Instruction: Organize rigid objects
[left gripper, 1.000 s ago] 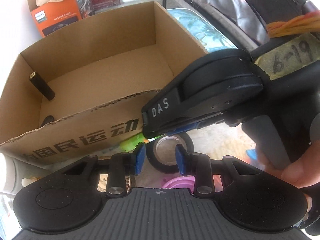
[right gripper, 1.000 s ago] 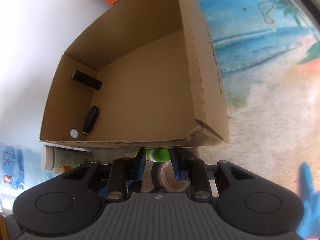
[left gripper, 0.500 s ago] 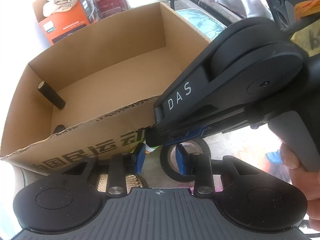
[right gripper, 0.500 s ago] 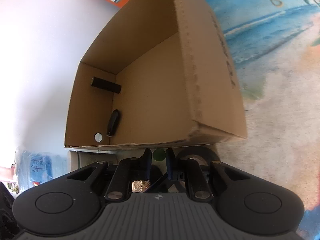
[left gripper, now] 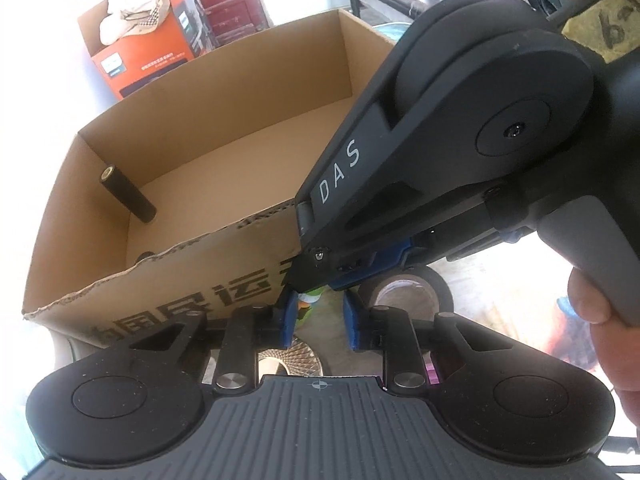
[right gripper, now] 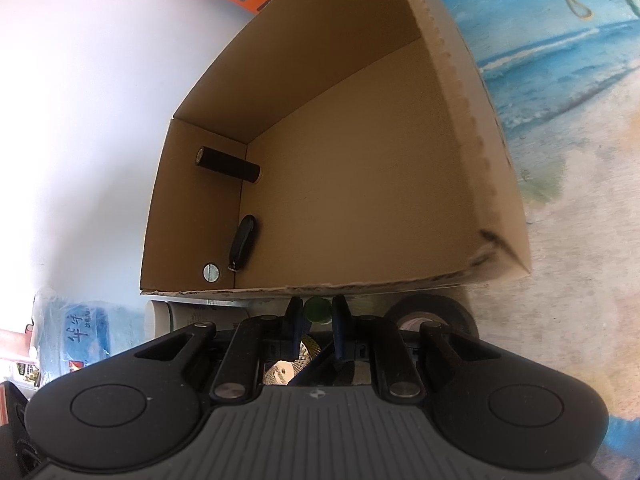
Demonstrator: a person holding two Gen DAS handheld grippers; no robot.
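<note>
Left wrist view: the left tool (left gripper: 317, 316) hangs just in front of the near wall of an open cardboard box (left gripper: 192, 280), its blue pads set narrow; its jaws have just been closing. Between the pads lies a small green-capped thing (left gripper: 310, 300), too hidden to name, and I cannot tell whether the pads press on it. The right tool (left gripper: 316, 286) crosses in from the upper right, a hand (left gripper: 600, 336) around its grey grip, and its tip comes down over the same green thing. A roll of black tape (left gripper: 404, 292) lies on the bench just right of the left tool's pads. Inside the box a black cylinder (left gripper: 127, 194) leans in the far left corner. An orange carton (left gripper: 140, 60) stands behind the box.

Right wrist view: the right tool (right gripper: 317, 312) points down at the gap just before the box (right gripper: 472, 152), and its dark pads stand close together on either side of the green cap (right gripper: 317, 309), seeming to pinch it. The tape roll (right gripper: 432, 314) sits just to the right on the bench (right gripper: 580, 260), which bears a beach print. In the box, against its left wall, lie the black cylinder (right gripper: 229, 165), a black key fob (right gripper: 243, 242) and a small round silver piece (right gripper: 211, 272).
</note>
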